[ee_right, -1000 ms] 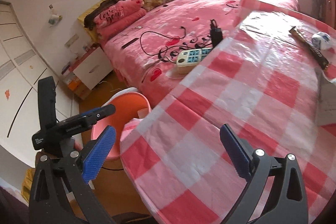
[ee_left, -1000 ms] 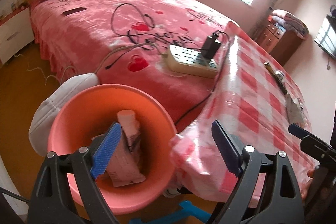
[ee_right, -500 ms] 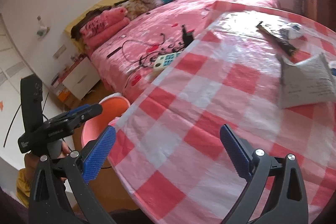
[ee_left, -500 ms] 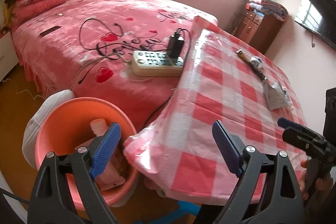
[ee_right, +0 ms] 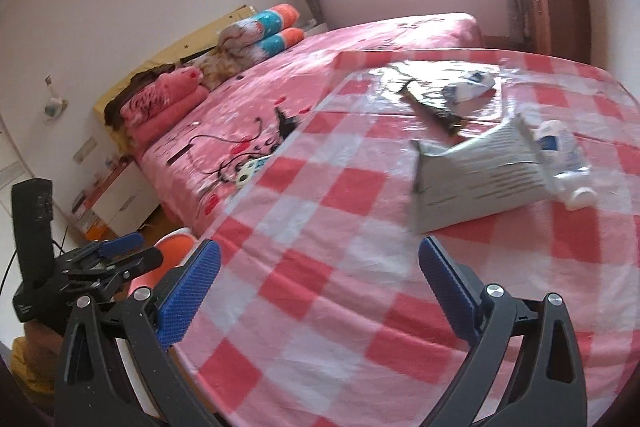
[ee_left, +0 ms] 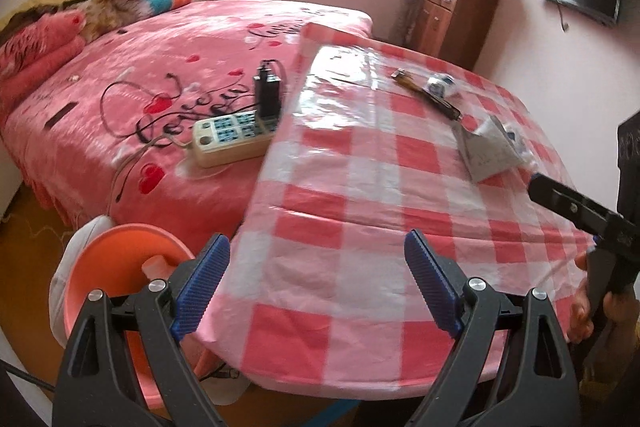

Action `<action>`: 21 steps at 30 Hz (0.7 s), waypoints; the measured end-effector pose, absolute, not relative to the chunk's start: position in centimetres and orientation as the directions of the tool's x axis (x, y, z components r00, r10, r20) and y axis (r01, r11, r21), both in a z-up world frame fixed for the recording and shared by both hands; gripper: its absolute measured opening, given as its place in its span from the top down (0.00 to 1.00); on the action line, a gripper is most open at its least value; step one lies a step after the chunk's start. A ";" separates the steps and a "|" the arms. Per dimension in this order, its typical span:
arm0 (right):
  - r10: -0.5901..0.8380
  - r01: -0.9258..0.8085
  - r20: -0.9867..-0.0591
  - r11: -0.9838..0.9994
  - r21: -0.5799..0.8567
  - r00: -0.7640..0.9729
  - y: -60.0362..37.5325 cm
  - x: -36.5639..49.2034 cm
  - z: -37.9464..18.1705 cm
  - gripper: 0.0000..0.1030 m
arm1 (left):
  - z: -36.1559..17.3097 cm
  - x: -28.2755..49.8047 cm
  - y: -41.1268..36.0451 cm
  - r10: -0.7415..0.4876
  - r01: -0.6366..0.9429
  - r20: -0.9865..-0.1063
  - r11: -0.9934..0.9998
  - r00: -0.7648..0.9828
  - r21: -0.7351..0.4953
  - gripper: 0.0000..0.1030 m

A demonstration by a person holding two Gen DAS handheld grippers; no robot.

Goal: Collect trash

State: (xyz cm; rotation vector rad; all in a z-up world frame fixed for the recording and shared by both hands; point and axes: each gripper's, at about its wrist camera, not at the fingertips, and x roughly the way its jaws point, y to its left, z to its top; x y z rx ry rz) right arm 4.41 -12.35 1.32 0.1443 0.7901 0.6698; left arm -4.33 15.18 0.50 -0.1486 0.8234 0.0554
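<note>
Bed (ee_left: 168, 75) fills the left side with a power strip (ee_left: 230, 137) and charger on it. Checked tabletop (ee_left: 360, 227) holds the trash: grey flat pouch (ee_right: 476, 175) mid-right, white-blue bottle (ee_right: 564, 155) touching its far edge, dark wrapper strip (ee_right: 432, 109) and crumpled white-blue wrapper (ee_right: 472, 87) further back. Orange bin (ee_left: 116, 267) on the floor at the tabletop's left corner, already holding a bottle.

Right gripper (ee_right: 316, 291): fingers wide, nothing held, hovering just short of the pouch. Left gripper (ee_left: 320, 287): fingers wide, nothing held, over the near tabletop edge.

Likely step: reach for the pouch. It lies flat, so pinch its raised near corner rather than scrape the slippery cover. Bottle may roll if nudged. Nothing blocks the approach.
</note>
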 end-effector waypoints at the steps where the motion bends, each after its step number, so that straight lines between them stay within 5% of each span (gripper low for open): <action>1: 0.599 -0.492 -0.610 0.793 0.359 0.520 -12.8 4.6 1.2 0.05 | 0.6 -4.1 14.6 -0.012 -0.094 -0.736 0.990 0.677 -0.103 0.13; 21: 0.484 -0.315 -0.545 0.871 0.377 0.685 -24.5 7.8 0.5 0.05 | 1.6 1.1 0.5 -0.042 0.227 -0.731 0.961 0.681 0.157 0.13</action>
